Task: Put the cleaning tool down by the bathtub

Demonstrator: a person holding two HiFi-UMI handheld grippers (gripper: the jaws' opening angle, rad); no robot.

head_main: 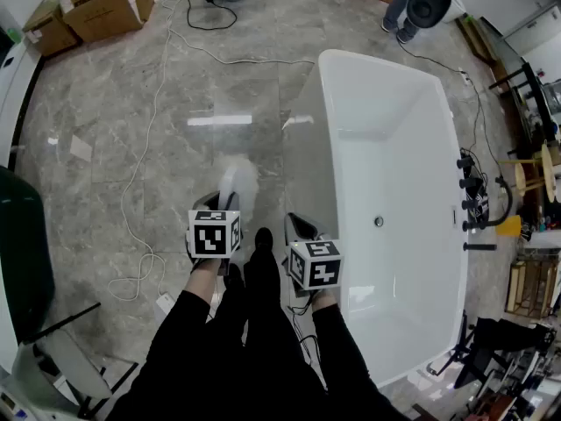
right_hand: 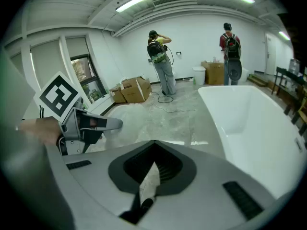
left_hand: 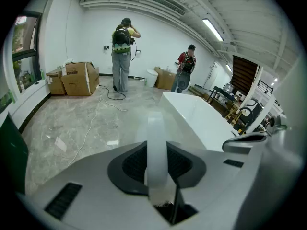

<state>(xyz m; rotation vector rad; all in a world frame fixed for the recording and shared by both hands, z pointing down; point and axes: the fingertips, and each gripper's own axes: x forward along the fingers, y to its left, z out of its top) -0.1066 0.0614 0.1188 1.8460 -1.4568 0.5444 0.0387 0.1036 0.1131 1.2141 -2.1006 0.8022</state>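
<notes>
Left gripper view: L gripper (left_hand: 159,190) jaws clenched on the cleaning tool (left_hand: 156,147); its pale, translucent handle stands straight up out of the dark pads.
Right gripper view: R gripper (right_hand: 147,188) jaws pressed together. There's a pale sliver in the seam, maybe a pad edge, too blurred to say.
Head view, hands: L gripper (head_main: 225,203) and R gripper (head_main: 300,228) are side by side, low in frame, w/ dark sleeves behind them.
Tool position: cleaning tool (head_main: 238,179) has a white, fuzzy, blurred head. It sticks out ahead of the L gripper, seen against the floor (head_main: 105,121), near the tub's outer wall.
Tub: bathtub (head_main: 399,174) is white, just right of both grippers, its long side running away from the person.
Taps: dark taps (head_main: 469,207) on the tub's far-right rim.
Cable: white cable (head_main: 145,160) trails across the grey marble floor, left of the tool.
Boxes: cardboard boxes (head_main: 96,3) at the far left, by the wall.
People: two people (left_hand: 122,56), backs turned, stand at the room's far end, well apart from the tub's near end.
</notes>
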